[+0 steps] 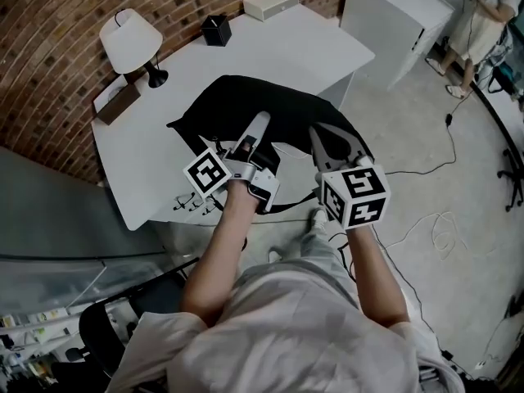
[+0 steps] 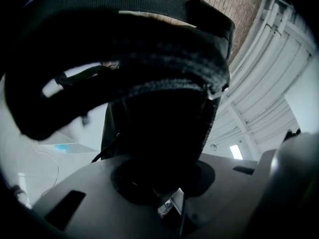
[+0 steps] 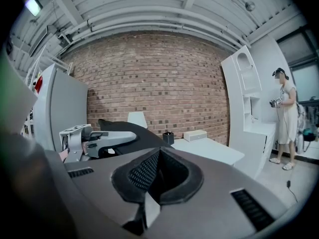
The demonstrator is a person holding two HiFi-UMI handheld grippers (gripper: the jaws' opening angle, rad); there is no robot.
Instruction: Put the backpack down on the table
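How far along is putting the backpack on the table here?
Done: the backpack is over the white table, at its near edge. In hand: the left gripper is clamped on a black strap; the right gripper is shut and empty beside the backpack. Left: release the strap; whether the backpack's full weight rests on the table cannot be told.

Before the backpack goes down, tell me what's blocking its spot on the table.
Nothing visible does. The backpack, held by the left gripper, is over bare table; the lamp and black box stand farther back, clear of it.
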